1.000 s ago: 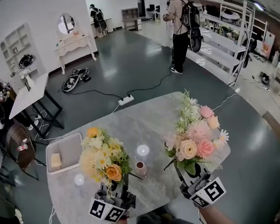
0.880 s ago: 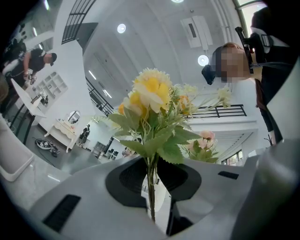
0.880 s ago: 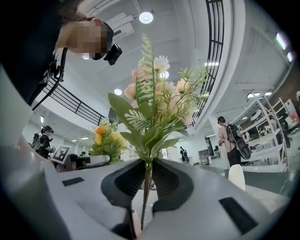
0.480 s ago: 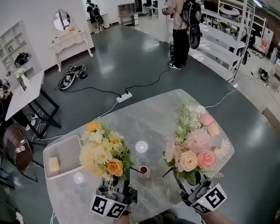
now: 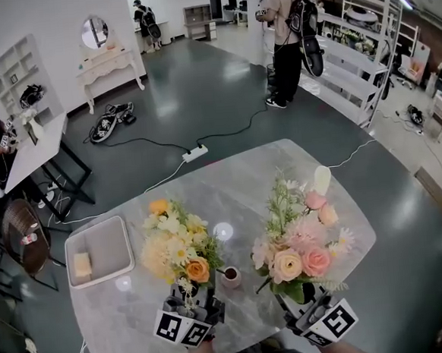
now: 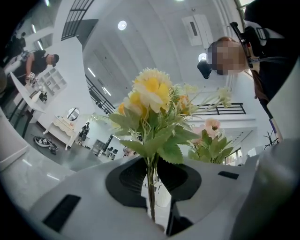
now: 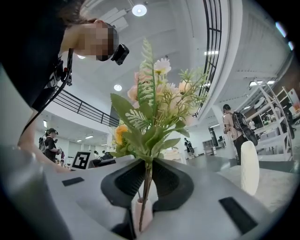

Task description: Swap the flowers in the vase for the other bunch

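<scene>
— Item one: your left gripper?
— Its jaws are nearly together, clamped on the stems of the yellow bunch, which stands upright.
— Item two: your right gripper?
— It has the same narrow gap and pinches the pink bunch by its stems, also upright.
— Item three: the vase?
— It is small and pinkish, and stands on the marble table between your two grippers. A grey tray sits well apart at your left.

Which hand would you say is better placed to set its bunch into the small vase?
Probably the right: the right claw grips the pink bunch, and its own view shows the small vase directly behind those stems. Seen from above, though, it is close.
</scene>
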